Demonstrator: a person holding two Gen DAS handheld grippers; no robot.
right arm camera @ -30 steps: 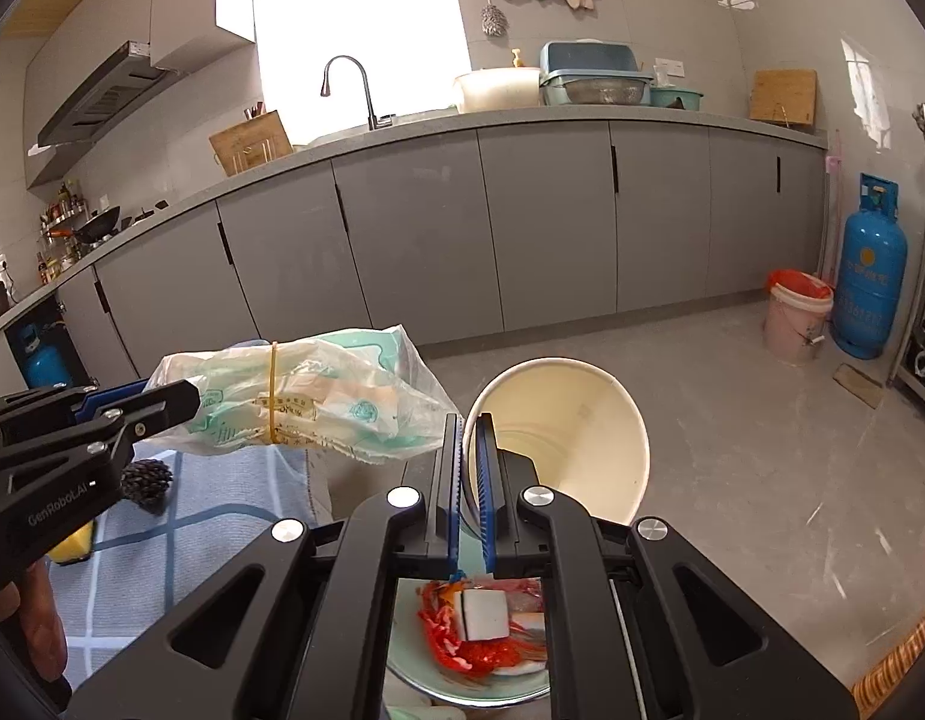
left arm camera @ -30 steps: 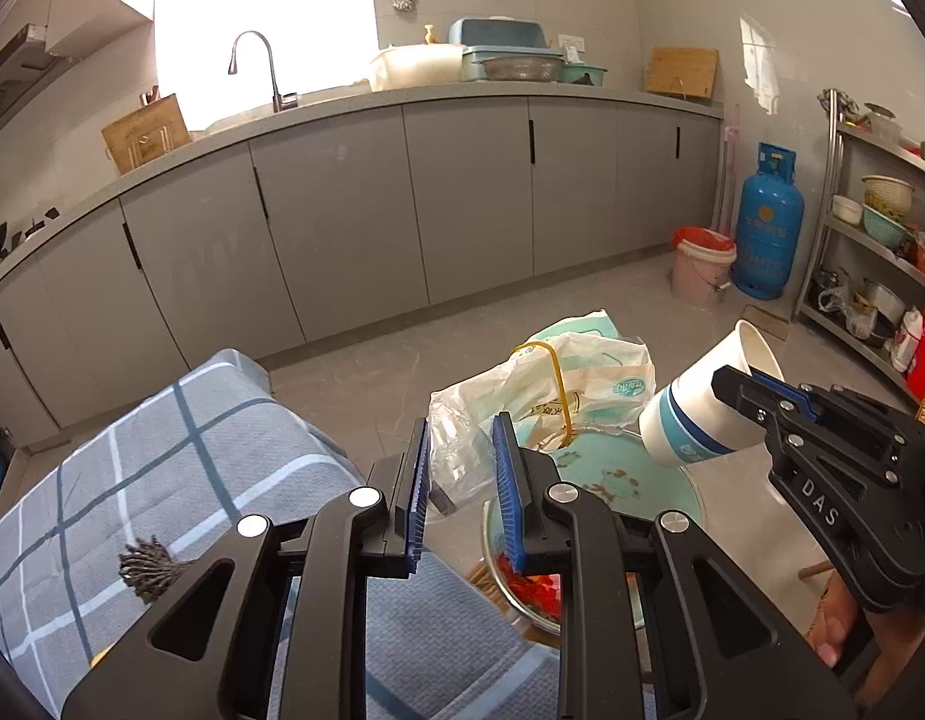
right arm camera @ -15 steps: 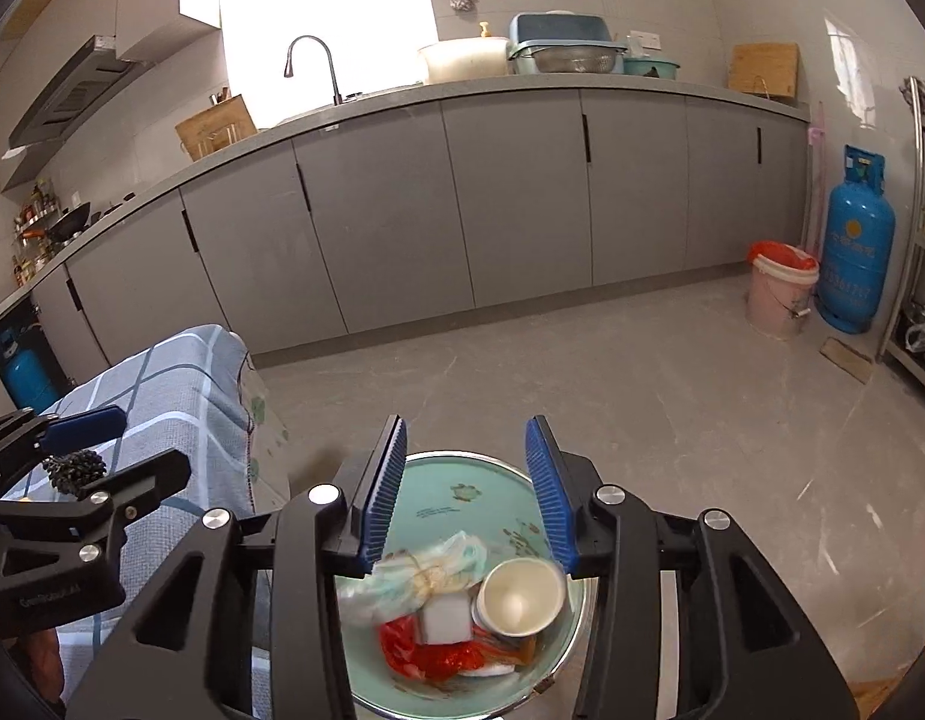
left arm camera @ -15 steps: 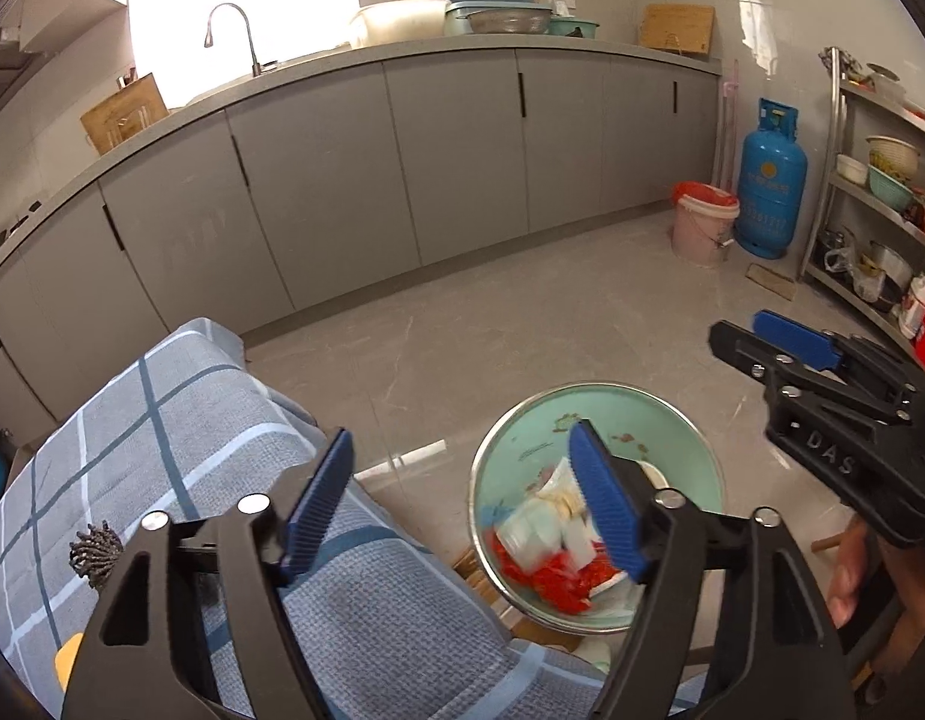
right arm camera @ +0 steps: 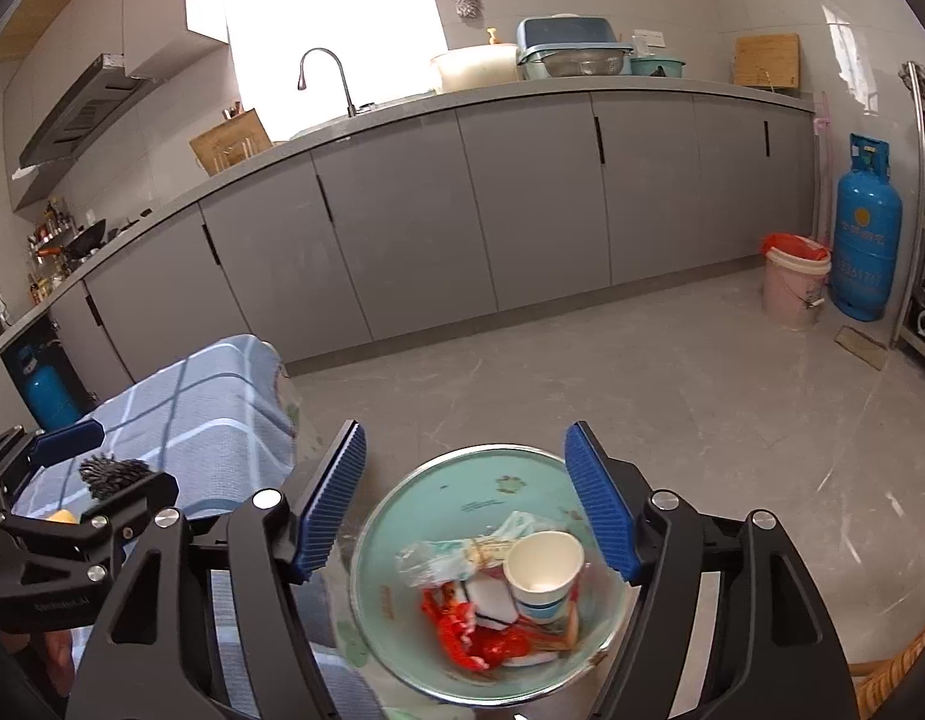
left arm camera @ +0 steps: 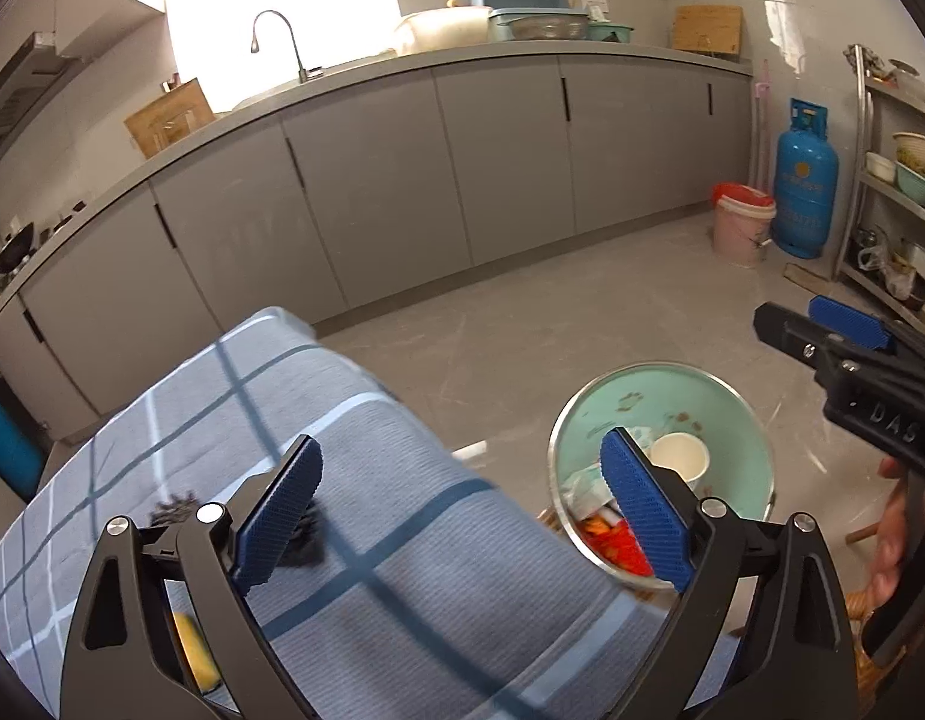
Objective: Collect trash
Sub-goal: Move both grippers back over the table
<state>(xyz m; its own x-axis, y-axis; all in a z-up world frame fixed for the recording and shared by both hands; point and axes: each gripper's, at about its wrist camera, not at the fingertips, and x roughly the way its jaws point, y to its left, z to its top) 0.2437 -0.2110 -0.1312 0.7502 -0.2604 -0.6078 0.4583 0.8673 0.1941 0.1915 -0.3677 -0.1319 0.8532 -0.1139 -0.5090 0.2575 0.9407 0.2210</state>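
right gripper (left arm camera: 846,354) marked "das"; paper cup (right arm camera: 543,564) in bowl (right arm camera: 462,480)

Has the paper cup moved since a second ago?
Yes. The paper cup left the right gripper, whose jaws have just been opening, and dropped into the green bowl.

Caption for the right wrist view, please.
Open right gripper hangs over the green bowl holding a paper cup, tied plastic bag and red scraps.

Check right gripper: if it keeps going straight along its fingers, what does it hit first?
Most likely the trash in the green basin: the right gripper, jaws open with nothing between them after just opening, points down at the paper cup and plastic bag. Depth is unclear; the cup looks nearest.
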